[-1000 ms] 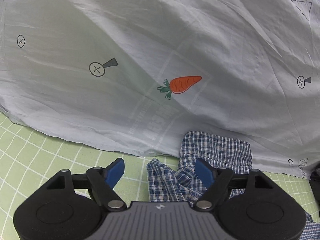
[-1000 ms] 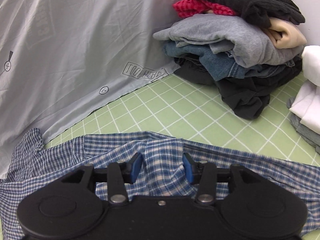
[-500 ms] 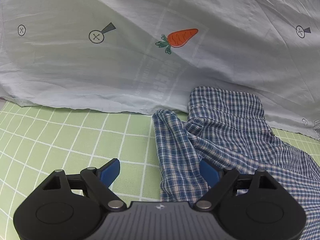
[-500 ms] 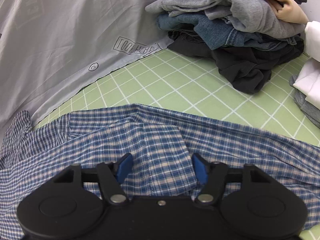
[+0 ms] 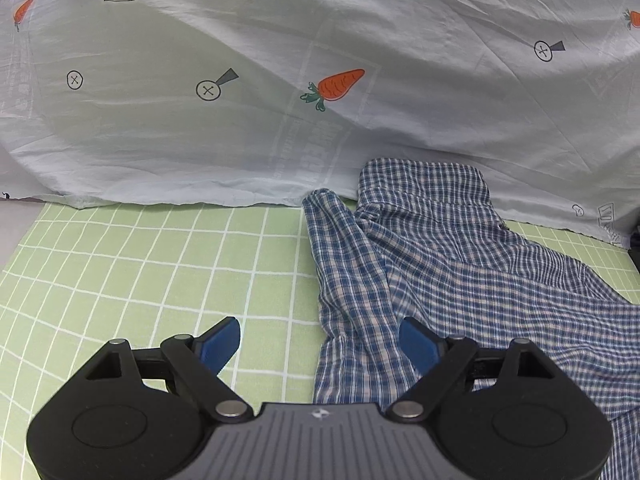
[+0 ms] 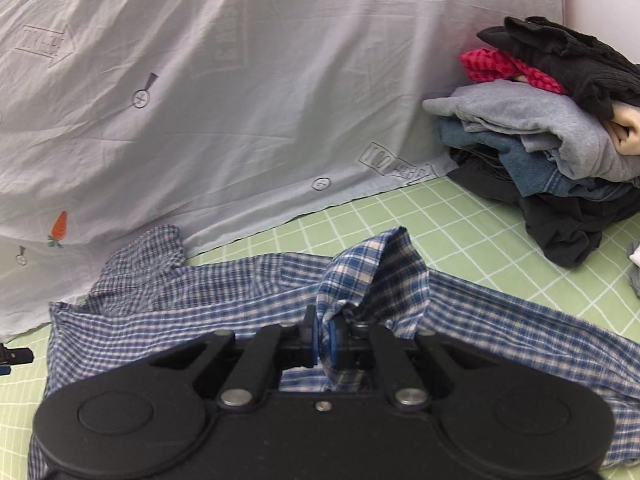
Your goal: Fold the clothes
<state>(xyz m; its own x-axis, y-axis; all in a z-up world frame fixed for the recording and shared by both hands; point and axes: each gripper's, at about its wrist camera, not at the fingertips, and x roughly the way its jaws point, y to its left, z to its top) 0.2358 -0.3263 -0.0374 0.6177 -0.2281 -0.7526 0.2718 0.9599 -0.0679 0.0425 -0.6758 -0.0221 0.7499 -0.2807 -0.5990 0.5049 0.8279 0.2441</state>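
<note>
A blue-and-white checked shirt (image 5: pixel 460 280) lies spread on the green gridded mat (image 5: pixel 160 272). In the left wrist view my left gripper (image 5: pixel 320 340) hangs open over the shirt's left edge, one blue pad over the mat and the other over the cloth, pressing on nothing. In the right wrist view my right gripper (image 6: pixel 325 340) has closed on a fold of the checked shirt (image 6: pixel 372 268), which rises in a peak in front of the jaws.
A pale grey sheet (image 5: pixel 360 80) printed with carrots drapes along the back of the mat. A stack of folded clothes (image 6: pixel 560 148) stands at the right. A bit of white cloth (image 6: pixel 634 258) shows at the far right edge.
The right gripper shut on a fold of the shirt and lifted it into a peak. The left gripper drew back from the sheet, so more mat and shirt show.
</note>
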